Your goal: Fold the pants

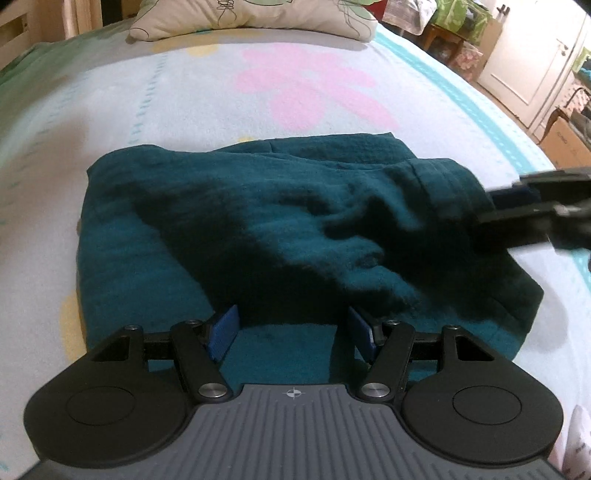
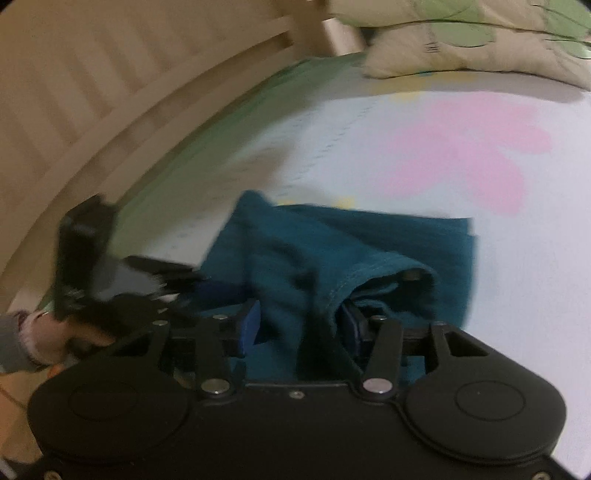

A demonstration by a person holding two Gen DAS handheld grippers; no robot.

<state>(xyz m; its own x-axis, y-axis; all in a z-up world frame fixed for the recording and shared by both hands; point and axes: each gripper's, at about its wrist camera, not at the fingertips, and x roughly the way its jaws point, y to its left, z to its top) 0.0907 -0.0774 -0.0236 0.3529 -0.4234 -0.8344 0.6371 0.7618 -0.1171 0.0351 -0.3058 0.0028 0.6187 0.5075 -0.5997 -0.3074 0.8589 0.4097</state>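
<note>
The left gripper (image 1: 293,325) stands wide, its blue pads (image 1: 226,326) apart over the near edge of the teal pants (image 1: 258,221), with cloth lying flat between them and neither pad pressing on it. The right gripper (image 2: 301,323) has a raised fold of the pants' hemmed edge between its blue pads (image 2: 252,325); the jaws are fairly wide, and the blur hides whether they pinch the cloth, so I cannot tell if it is gripped. In the left wrist view the right gripper (image 1: 517,206) comes in from the right edge at the pants' far right corner, blurred. In the right wrist view the left gripper (image 2: 177,284) shows at the left beside the pants, with a hand (image 2: 48,339) in a grey sleeve (image 2: 11,343) behind it.

The pants lie folded into a rumpled block on the bedsheet (image 1: 184,92), which is pale with a pink flower print (image 1: 314,92) and a green border. A pillow (image 1: 251,18) lies at the head of the bed, well apart from the pants. A wooden bed frame (image 2: 92,92) runs along the sheet's far side in the right wrist view. A white door (image 1: 535,66) and a cardboard box (image 1: 565,144) stand beyond the bed
</note>
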